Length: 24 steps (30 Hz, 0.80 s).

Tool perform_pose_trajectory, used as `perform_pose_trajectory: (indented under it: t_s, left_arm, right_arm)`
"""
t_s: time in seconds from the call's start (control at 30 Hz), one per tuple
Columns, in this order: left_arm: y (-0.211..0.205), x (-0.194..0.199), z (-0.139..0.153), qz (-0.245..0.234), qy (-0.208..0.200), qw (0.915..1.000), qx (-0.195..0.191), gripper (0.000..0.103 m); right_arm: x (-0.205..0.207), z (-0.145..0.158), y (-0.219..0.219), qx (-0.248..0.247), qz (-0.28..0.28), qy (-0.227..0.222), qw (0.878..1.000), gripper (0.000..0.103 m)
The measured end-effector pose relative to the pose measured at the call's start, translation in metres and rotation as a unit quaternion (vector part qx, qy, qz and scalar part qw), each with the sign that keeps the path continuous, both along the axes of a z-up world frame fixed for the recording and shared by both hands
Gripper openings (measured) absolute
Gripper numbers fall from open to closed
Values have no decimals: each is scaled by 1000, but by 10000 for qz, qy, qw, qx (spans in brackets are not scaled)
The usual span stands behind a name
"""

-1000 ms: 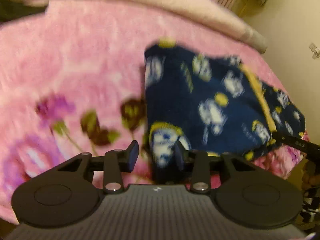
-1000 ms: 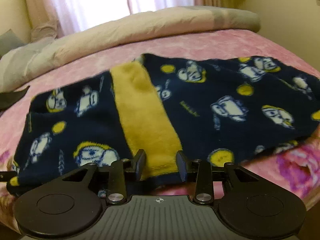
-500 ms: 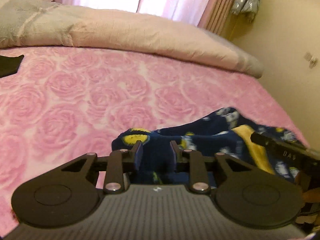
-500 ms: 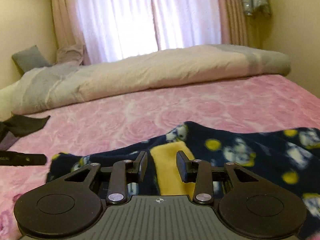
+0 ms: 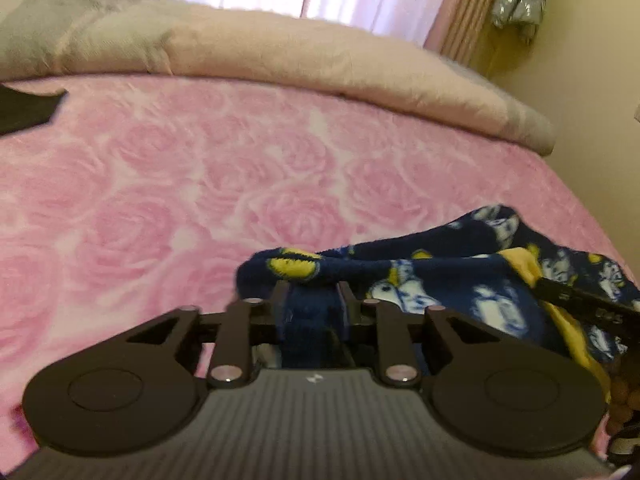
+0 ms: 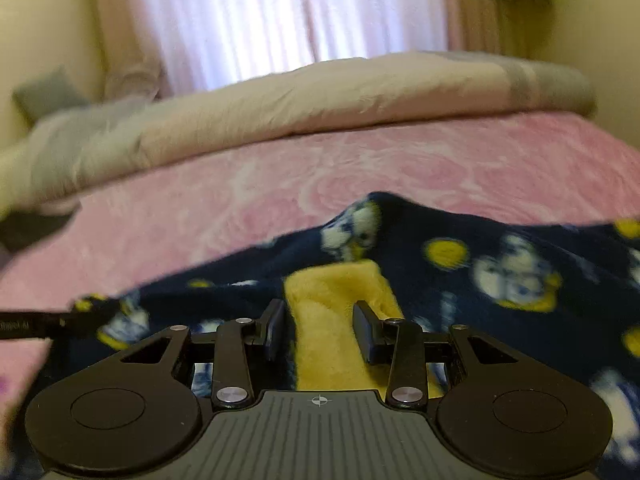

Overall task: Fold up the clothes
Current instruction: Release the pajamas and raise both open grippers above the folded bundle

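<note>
Both grippers are lifting the soft, light fleece garment (image 6: pixel 500 264) off the bed (image 5: pixel 200 184), left gripper (image 5: pixel 311 300) pinching its navy edge, right gripper (image 6: pixel 319 322) clasping its yellow band (image 6: pixel 336 292).

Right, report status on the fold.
Left hand-held gripper shut on navy fleece garment. Right hand-held gripper on its yellow band. Pink blanket ahead.

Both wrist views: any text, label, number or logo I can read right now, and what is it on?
No text reads cleanly.
Right gripper, side bar in the left view: white marking, too blurred to read.
Left gripper, side bar in the right view: small white lettering, too blurred to read.
Left gripper body: small white logo mark, no letters.
Right gripper body: crosshair symbol, no letters.
Garment: cartoon figures and yellow dots; no readable words.
</note>
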<state>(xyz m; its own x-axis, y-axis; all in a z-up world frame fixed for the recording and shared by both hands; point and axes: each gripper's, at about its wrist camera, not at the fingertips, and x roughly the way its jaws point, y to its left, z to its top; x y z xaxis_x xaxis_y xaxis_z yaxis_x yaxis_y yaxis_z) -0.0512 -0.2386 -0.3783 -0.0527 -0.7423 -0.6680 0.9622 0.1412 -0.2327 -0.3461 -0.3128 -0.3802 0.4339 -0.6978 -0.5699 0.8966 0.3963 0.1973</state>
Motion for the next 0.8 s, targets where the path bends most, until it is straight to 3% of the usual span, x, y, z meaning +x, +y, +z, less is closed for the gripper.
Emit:
perform_pose_trajectory:
  t_s: [0.13, 0.23, 0.33, 0.47, 0.5, 0.53, 0.57, 0.8]
  left_arm:
    - [48, -8, 20, -146, -46, 9999, -72, 22]
    - [60, -21, 24, -81, -180, 9998, 97, 26]
    - [70, -33, 29, -10, -317, 9991, 267, 26]
    - [85, -50, 36, 84, -500, 9975, 493, 34]
    - [89, -54, 37, 108, -546, 9969, 550, 39]
    - [92, -59, 39, 132, -592, 9963, 606, 44]
    - [96, -63, 41, 155, -637, 9956, 663, 45]
    - [125, -97, 49, 79, -982, 9905, 956, 58]
  right_arm:
    - [-36, 22, 53, -46, -244, -82, 9997, 37]
    - [-46, 9, 85, 154, -328, 181, 9992, 37]
    - [-50, -4, 95, 341, -376, 269, 9983, 37]
    - [-53, 21, 100, 515, -446, 303, 9972, 38]
    - [-55, 26, 103, 567, -453, 269, 9970, 41]
    - [-59, 30, 109, 580, -479, 202, 9970, 72]
    - [-63, 34, 116, 589, -507, 130, 9969, 95]
    - [-86, 47, 155, 437, -752, -65, 9962, 95]
